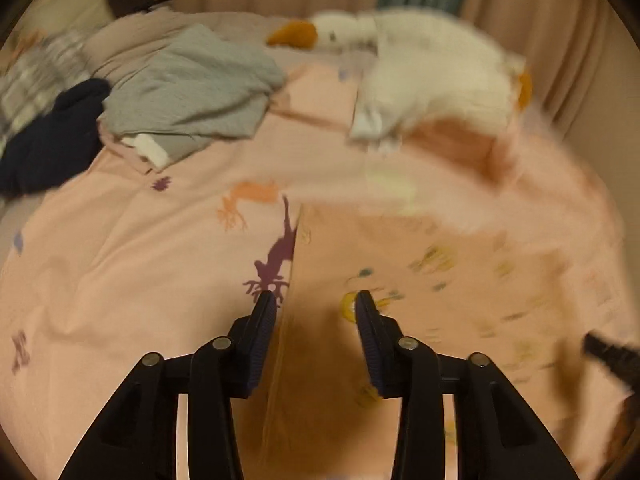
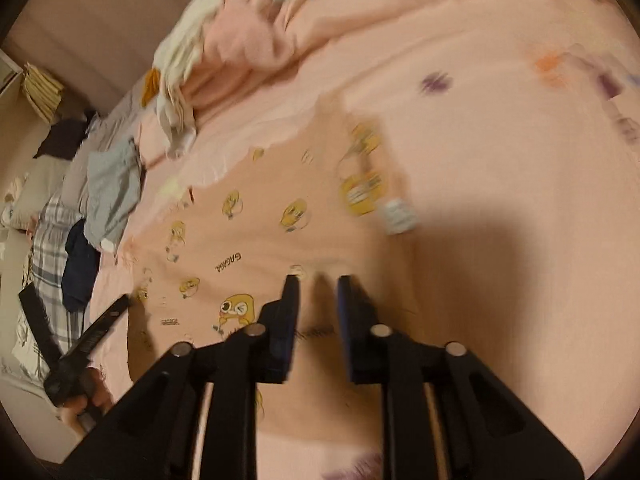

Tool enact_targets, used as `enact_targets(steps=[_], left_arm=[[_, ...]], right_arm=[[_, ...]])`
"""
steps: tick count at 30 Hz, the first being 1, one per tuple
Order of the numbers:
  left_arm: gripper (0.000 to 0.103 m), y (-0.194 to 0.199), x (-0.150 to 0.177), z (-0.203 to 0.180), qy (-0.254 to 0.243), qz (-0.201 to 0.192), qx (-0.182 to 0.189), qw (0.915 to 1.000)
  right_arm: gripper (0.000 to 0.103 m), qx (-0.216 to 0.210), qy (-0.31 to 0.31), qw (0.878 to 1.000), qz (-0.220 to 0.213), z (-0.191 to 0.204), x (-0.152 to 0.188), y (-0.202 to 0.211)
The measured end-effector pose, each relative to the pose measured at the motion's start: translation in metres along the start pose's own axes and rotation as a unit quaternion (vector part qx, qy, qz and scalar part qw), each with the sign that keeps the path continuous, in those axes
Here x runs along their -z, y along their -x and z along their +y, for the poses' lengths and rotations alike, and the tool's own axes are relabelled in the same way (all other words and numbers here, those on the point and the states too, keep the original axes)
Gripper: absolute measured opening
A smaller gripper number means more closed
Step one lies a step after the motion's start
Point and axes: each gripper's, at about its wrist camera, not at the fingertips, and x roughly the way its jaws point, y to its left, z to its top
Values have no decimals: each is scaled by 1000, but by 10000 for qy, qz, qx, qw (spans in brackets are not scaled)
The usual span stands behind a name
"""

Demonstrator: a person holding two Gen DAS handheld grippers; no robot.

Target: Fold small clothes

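A small pink garment with yellow duck prints (image 2: 256,236) lies flat on the pink bedsheet; it also shows in the left wrist view (image 1: 400,280). My left gripper (image 1: 316,300) is open, its fingers straddling the garment's left edge. My right gripper (image 2: 318,280) is open just over the garment's near right part, holding nothing. The left gripper also shows in the right wrist view (image 2: 96,336) at the garment's far edge. The frames are motion-blurred.
A pile of clothes lies at the back left: a grey-green garment (image 1: 192,88), a navy one (image 1: 52,136) and a plaid one (image 1: 32,80). A white plush goose (image 1: 420,64) lies at the back right. Curtains (image 1: 520,8) hang behind the bed.
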Motion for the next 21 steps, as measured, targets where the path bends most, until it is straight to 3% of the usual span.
enact_targets(steps=[1, 3, 4, 6, 8, 11, 13, 17, 21], left_arm=[[58, 12, 2, 5, 149, 25, 217, 9997], [71, 34, 16, 12, 471, 187, 898, 9947], [75, 40, 27, 17, 639, 278, 1215, 9901], [78, 40, 55, 24, 1107, 638, 1746, 9763], [78, 28, 83, 23, 1440, 1086, 2032, 9624], [78, 4, 112, 17, 1636, 1584, 2115, 9505], [78, -7, 121, 15, 1798, 1628, 2201, 9448], [78, -19, 115, 13, 2099, 1251, 2501, 9369], [78, -44, 100, 8, 2393, 1319, 2828, 9194]], right_arm=[[50, 22, -53, 9999, -113, -1, 4, 12], [91, -272, -479, 9979, -333, -11, 19, 41], [96, -504, -744, 9952, -391, -16, 28, 49], [98, -1077, -1390, 9842, -222, -29, 53, 52], [98, -1601, -1887, 9687, 201, -37, 78, 39], [97, -1727, -2142, 9601, 494, -33, 104, 20], [97, -1655, -2257, 9583, 585, -29, 117, 9], [96, -1928, -2557, 9459, 520, -29, 123, -3], [95, -2044, -2617, 9424, 393, -25, 108, -7]])
